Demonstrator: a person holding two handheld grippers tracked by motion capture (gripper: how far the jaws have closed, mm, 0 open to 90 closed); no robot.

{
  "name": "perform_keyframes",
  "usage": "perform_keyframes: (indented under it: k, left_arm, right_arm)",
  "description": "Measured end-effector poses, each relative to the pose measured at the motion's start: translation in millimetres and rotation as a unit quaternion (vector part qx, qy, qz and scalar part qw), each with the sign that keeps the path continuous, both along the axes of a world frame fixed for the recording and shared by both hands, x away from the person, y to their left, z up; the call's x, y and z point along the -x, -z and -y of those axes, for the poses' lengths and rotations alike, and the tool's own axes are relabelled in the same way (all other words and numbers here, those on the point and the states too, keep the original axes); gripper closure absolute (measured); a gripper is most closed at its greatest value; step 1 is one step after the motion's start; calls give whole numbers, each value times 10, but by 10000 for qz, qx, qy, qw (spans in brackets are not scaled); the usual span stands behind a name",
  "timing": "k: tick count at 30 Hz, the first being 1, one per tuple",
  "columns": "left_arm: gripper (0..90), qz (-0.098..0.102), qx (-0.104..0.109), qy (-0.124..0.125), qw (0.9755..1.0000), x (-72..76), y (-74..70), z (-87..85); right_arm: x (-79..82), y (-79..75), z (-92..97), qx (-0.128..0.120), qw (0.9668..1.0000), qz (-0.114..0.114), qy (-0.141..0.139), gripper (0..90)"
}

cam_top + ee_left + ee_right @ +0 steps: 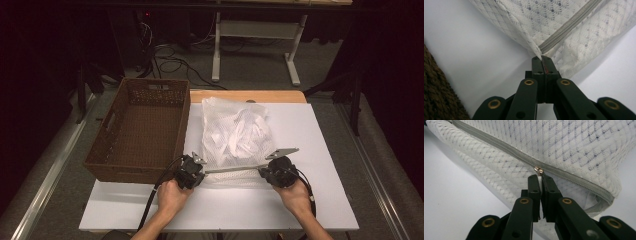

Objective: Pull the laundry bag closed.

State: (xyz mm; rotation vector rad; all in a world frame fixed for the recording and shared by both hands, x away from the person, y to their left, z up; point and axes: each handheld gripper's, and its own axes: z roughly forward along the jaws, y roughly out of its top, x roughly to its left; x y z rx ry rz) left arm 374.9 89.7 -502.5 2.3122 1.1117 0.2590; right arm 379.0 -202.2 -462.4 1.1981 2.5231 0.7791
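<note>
**Mesh bag pinched at both ends of zipper**

Mesh bag (235, 137) lies on the table (310, 200), beside the wicker basket (137, 127). My left hand-held gripper (541, 58) clamps the zipper-end corner; right hand-held gripper (539, 178) pinches the zipper pull (538, 170), seen close up in its own view.

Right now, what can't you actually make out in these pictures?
- What lies inside the mesh bag: white lumps blurred by the netting, high view.
- Zipper pull tab: hidden between the right tongs, right gripper view.
- Wicker basket: cut off by the edge, left gripper view.
</note>
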Motion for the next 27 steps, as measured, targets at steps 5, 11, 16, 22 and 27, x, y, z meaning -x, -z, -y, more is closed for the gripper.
perform_keyframes:
  k: [5, 11, 16, 22, 27]
  left_arm:
    - [900, 6, -4, 12, 10000, 1, 1, 1]
    - [900, -4, -10, 30, 10000, -2, 0, 0]
    - [900, -5, -11, 36, 10000, -4, 1, 1]
    - [900, 2, -9, 45, 10000, -7, 2, 3]
    - [900, 3, -8, 43, 10000, -7, 2, 3]
  right_arm:
    - [2, -22, 11, 60, 10000, 3, -11, 875]
    - [-10, -26, 12, 141, 9999, 16, -36, 875]
    - [-7, -28, 13, 161, 9999, 7, -45, 874]
    - [-2, -38, 49, 185, 9998, -9, 1, 875]
    - [4, -43, 85, 164, 9999, -16, 43, 874]
